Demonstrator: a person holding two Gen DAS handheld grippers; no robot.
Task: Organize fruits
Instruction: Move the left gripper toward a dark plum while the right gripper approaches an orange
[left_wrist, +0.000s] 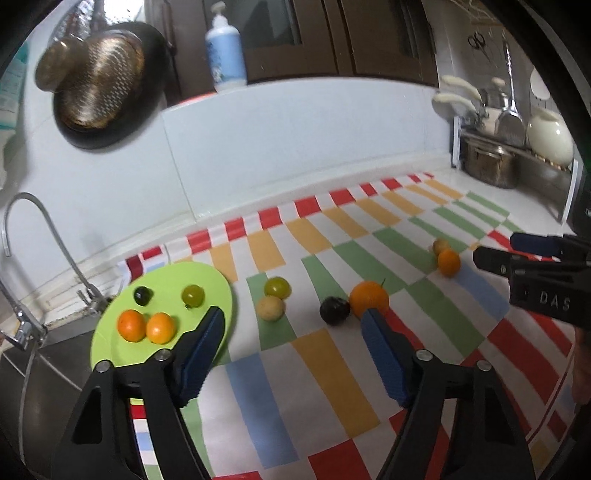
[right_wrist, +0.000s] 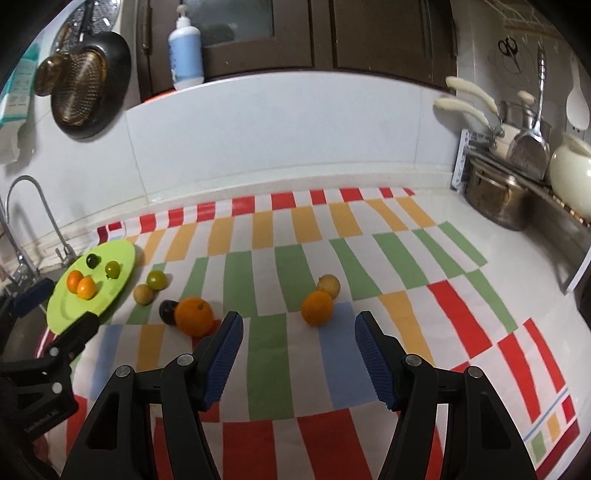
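On round lime-green plastic plate, far left: 4 fruits.
Left gripper: released.
Right gripper: released.

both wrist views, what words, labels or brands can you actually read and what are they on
"DAS": white letters on the black body of the right gripper, seen in the left wrist view.
Small white print on the left gripper body: too blurred to read.
Pump bottle label: no legible text.
Teal-and-white packet on the wall: print too small to read.

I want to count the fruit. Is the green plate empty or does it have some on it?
Not empty. The green plate holds four fruits: two small oranges, a green one and a dark one.
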